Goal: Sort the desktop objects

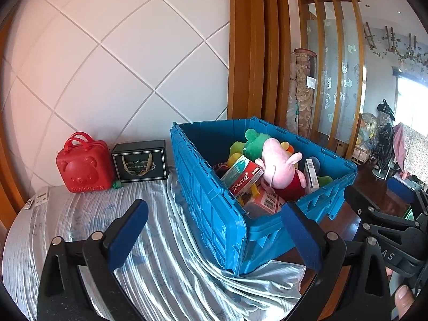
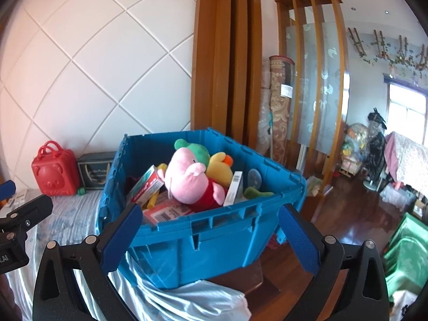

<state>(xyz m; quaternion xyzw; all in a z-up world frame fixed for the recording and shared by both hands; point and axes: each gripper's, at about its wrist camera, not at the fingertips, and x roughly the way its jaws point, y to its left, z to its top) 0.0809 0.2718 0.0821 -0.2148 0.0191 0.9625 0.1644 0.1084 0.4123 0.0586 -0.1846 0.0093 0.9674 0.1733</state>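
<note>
A blue plastic crate stands on a table covered with pale cloth. It holds a pink pig plush, a green plush, a yellow plush, a red Tylenol box and other boxes. My left gripper is open and empty, just short of the crate's near corner. My right gripper is open and empty, in front of the crate's near wall.
A red bear-faced case and a dark gift box stand by the quilted wall. Wooden pillars and a screen rise behind the crate. A dark wood floor with clutter lies right; a green stool is low right.
</note>
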